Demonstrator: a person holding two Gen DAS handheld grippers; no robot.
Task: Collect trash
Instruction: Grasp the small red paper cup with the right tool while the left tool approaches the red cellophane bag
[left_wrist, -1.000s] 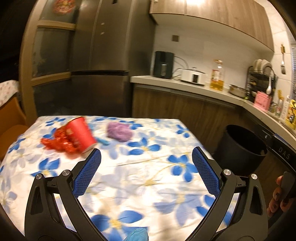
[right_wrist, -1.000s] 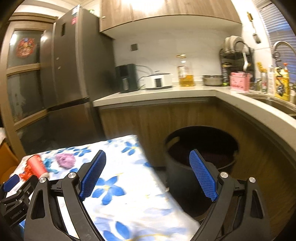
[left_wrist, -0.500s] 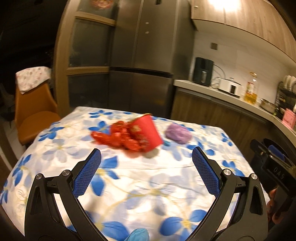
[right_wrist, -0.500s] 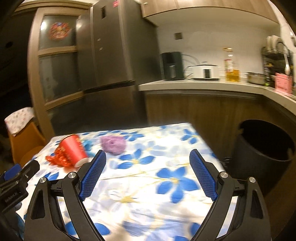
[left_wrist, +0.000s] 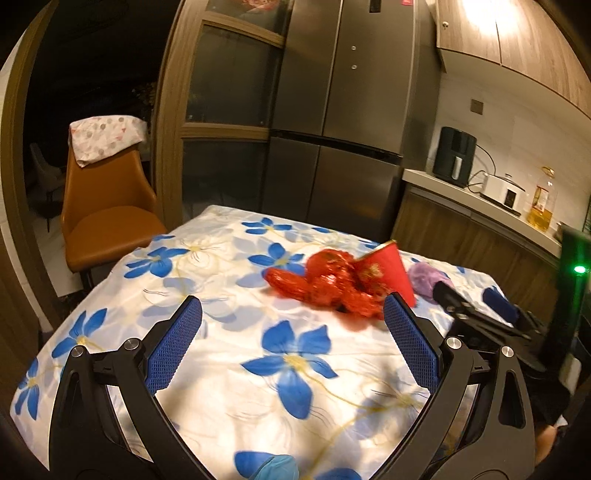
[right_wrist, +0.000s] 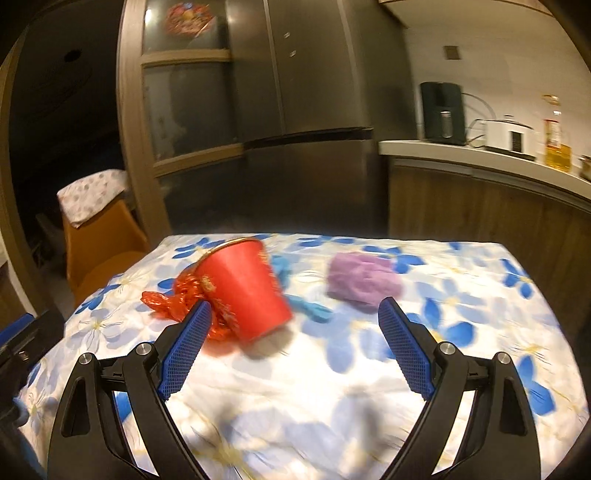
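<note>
both claws, left (left_wrist: 293, 343) and right (right_wrist: 293, 343), hang wide and empty over the worktop (right_wrist: 461, 332), where a clumsy pinch risks rolling the tipped cup (right_wrist: 245, 290) off its wrapper (right_wrist: 173, 301).

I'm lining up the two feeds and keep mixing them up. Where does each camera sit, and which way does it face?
Left wrist: on the left claw, over the near table edge, facing the fridge and chair; both open fingers show, the right claw enters at right.
Right wrist: on the right claw, facing the cup and purple wad; its open fingers show.
Shared: cup, red wrapper, purple wad, table, fridge, chair.
</note>
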